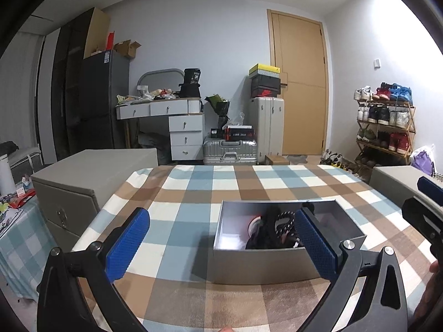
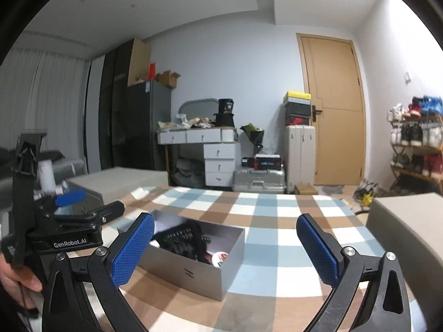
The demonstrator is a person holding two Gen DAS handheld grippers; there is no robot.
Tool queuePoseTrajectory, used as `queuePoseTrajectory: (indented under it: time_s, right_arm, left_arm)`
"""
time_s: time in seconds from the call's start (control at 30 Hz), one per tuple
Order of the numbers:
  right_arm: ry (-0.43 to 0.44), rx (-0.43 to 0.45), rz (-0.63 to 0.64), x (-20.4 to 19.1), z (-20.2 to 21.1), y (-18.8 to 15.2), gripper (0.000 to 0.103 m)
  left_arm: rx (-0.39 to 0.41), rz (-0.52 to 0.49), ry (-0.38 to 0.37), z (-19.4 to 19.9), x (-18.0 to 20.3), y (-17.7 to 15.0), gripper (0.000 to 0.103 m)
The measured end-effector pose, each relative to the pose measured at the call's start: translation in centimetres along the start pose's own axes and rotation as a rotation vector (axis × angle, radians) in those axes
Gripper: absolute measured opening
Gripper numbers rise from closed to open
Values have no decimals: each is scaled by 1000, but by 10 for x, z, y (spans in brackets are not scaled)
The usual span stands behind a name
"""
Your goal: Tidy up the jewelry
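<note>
- cluttered bedroom behind: a tan door point(image 1: 300, 83), a white desk with drawers point(image 1: 171, 119), hard suitcases point(image 1: 229, 152) with shoe boxes stacked on top, and a shoe rack point(image 1: 386, 127) by the right wall.
- bench point(image 1: 193, 188) wears a checked cloth of blue, brown and white; a grey storage box point(image 1: 83, 182) stands off its left edge and another grey box point(image 2: 407, 229) sits at its right edge.
- jewelry box point(image 1: 277, 260), open-topped and grey, rests near the front edge of the bench, a little right of its middle; dark tangled jewelry point(image 1: 277, 229) and a small red-and-white piece lie inside.
- left claw point(image 1: 221, 246) is spread wide and empty, just short of the box's near wall.
- right claw point(image 2: 224, 251) is likewise spread wide and empty, the box below its left finger.
- risk, as i judge it: the dark pieces look knotted together, so pinching one may drag the whole clump out.
- the box looks light; a finger catching its wall could slide or tip it on the cloth, unless the other claw steadies it.
- both claws close over one small box could knock each other.
</note>
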State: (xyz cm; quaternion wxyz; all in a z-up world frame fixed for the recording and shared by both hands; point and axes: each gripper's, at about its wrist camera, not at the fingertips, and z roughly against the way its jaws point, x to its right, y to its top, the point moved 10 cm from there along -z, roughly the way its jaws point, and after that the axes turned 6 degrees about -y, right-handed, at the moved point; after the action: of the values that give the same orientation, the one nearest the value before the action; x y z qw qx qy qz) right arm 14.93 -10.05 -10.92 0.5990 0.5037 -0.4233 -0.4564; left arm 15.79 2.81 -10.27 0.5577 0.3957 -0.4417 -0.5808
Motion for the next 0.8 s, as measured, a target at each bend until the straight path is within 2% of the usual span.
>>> queuePoseTrajectory:
  time_s: [0.13,0.37,0.8]
  right_arm:
    - [-13,-15,9,0,-3,-3,103]
    - [-39,-117,1,6,-21,-16,103]
    - [-30,-114,5,6,-22,-15,103]
  left_arm:
    - [11,-1,-7,5,3,3,102]
    - [-2,1,0,4,3,1,102]
    - [-3,3,2,2,3,2,102]
